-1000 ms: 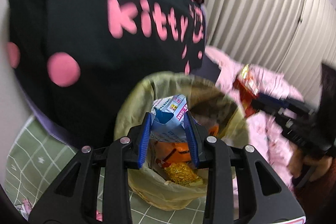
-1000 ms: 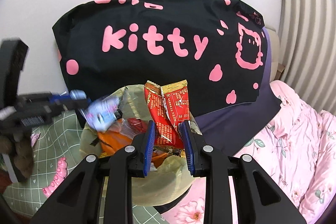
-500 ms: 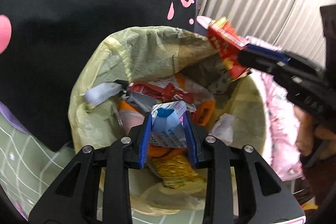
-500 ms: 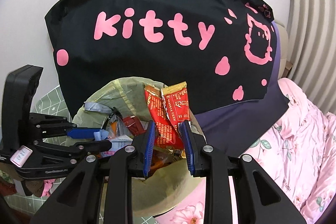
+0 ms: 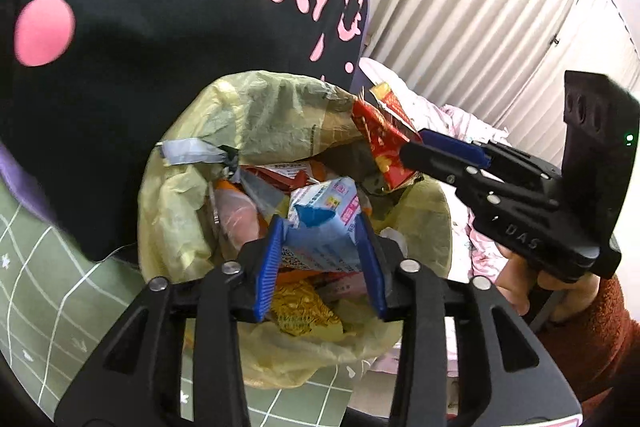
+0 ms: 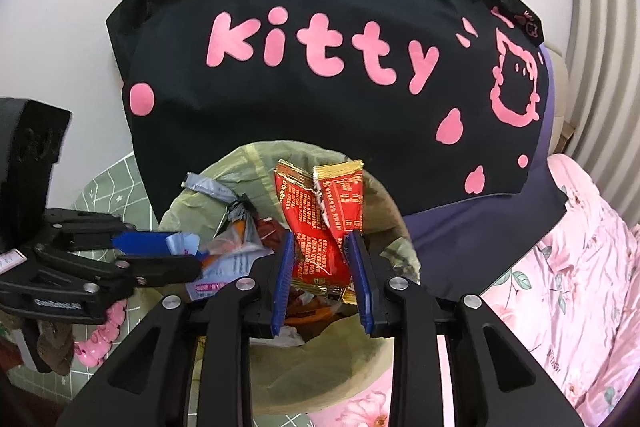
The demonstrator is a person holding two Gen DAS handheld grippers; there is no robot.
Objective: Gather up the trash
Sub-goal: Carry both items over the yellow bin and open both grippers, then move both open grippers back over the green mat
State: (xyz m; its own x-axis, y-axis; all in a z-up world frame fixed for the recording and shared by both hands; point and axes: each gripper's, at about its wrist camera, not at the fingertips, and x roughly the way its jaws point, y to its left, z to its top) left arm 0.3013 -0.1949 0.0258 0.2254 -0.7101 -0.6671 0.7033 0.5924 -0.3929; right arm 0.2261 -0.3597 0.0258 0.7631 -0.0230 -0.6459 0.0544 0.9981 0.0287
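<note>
Both grippers are tilting down over the yellow-lined bin [image 5: 192,211]; the left gripper [image 5: 320,251] is opening around a blue carton [image 5: 320,231], the right gripper [image 6: 322,259] opening around a red wrapper [image 6: 320,223] (both still between the pads); only the left view is showing the sleeve [image 5: 584,339].

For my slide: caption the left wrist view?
Left gripper jaws opening around a blue carton above the lined trash bin.

green grid sheet [image 5: 60,291], bin [image 5: 424,227], black pillow [image 6: 320,107]
</note>
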